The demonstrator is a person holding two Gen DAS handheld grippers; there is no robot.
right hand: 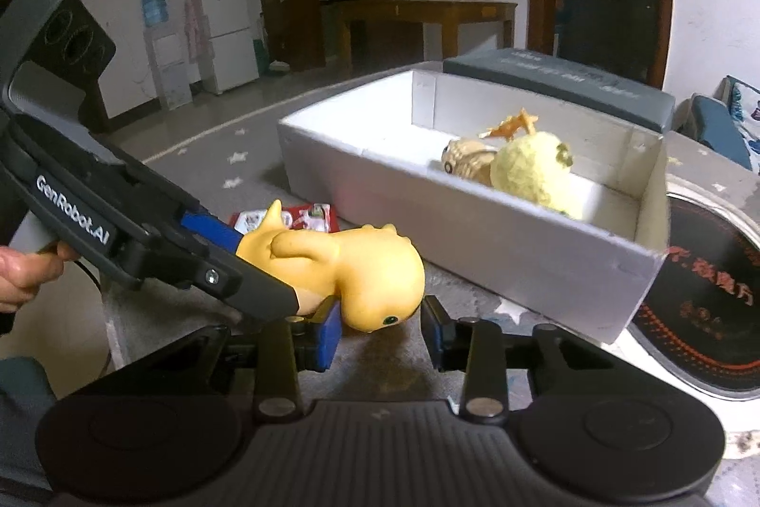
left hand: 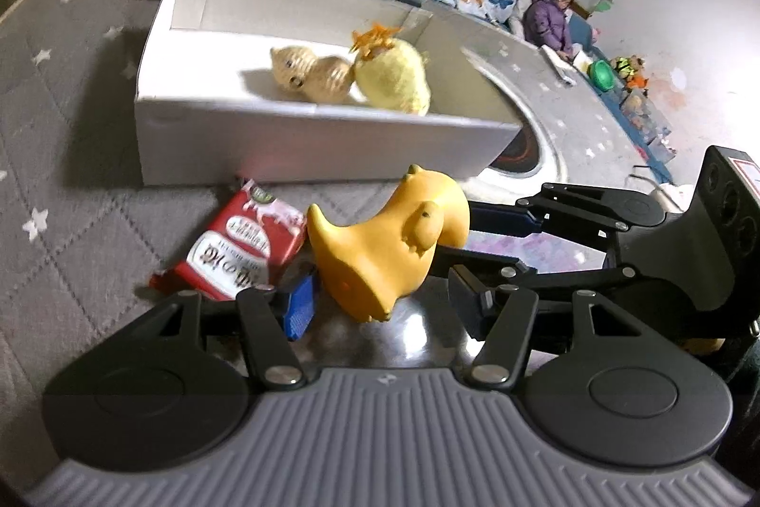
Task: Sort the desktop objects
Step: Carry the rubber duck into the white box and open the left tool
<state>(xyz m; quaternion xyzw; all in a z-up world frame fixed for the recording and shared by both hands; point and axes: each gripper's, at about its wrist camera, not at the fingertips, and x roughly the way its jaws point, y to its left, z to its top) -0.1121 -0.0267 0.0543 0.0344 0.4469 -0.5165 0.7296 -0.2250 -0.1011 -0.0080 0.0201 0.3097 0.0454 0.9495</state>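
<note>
Two plush toys [left hand: 351, 74] already lie in the white box [left hand: 285, 146], beyond both claws. Left to sort: one red snack packet [left hand: 232, 245], left of the left claw [left hand: 384, 298], and one yellow rubber toy [left hand: 389, 241], which both that claw and the right claw [right hand: 380, 331] are grasping.

both grippers [left hand: 380, 307] [right hand: 380, 329] angled downward, jaws clamped.

A yellow-orange rubber toy [left hand: 389, 250], a red-and-white snack packet [left hand: 237, 243], a white box [left hand: 304, 141], grey star-patterned cloth [left hand: 61, 155].
</note>
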